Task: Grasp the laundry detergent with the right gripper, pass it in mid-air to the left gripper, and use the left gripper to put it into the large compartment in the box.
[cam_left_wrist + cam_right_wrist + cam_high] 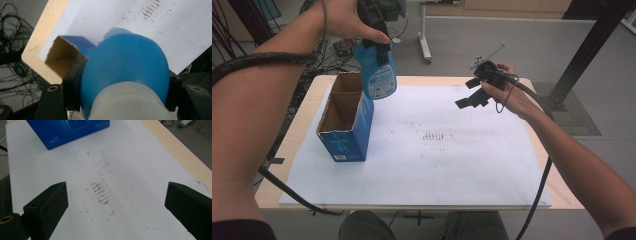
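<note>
The blue bottle [378,75] is gripped at its upper end by the left hand-held gripper [379,47], whose jaws are clamped on either side of the bottle body, as is seen in the left gripper view [125,72]. The bottle is held clear of the table [557,192], hanging with its long axis near upright, base downward and slightly tilted. It is located just above and beside the rear right corner of the open cardboard box [344,117], which stands on the white sheet [437,170] at the left of the table. The box opening faces upward and lies below and to the left of the bottle base. The left forearm is raised and extended forward over the box.

The right hand-held gripper [472,95] is held above the right part of the sheet, well apart from bottle and box. Its jaws are spread wide with nothing between them. It is pointed toward the box, and the left hand is judged the nearer one for any move between bottle and box.
</note>
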A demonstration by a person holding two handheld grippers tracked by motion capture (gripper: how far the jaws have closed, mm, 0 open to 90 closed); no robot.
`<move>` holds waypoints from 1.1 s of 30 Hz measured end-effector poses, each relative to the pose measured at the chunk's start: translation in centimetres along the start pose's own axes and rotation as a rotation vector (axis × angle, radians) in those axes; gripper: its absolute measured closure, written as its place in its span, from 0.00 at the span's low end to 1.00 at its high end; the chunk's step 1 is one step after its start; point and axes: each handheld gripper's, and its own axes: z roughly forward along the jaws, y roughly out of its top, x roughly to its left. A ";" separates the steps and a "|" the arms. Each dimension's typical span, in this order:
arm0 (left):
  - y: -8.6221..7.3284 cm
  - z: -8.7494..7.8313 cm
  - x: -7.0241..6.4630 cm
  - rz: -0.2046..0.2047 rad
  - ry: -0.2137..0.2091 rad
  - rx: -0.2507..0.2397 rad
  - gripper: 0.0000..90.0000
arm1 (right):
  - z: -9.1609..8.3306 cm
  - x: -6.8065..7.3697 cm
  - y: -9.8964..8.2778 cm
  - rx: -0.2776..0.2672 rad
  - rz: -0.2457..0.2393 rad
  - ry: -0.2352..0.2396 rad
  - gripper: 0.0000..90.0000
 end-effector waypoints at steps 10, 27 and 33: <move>-1.9 -3.2 2.2 -0.238 0.019 0.009 0.40 | -1.9 -0.6 -1.4 0.072 0.017 -0.054 0.06; -5.7 -5.5 6.5 -0.668 0.009 -0.003 0.40 | -2.6 -1.4 -2.7 0.129 0.061 -0.091 0.06; -7.0 -6.0 7.5 -0.798 0.009 0.003 0.40 | -2.3 -1.2 -2.4 0.142 0.050 -0.090 0.06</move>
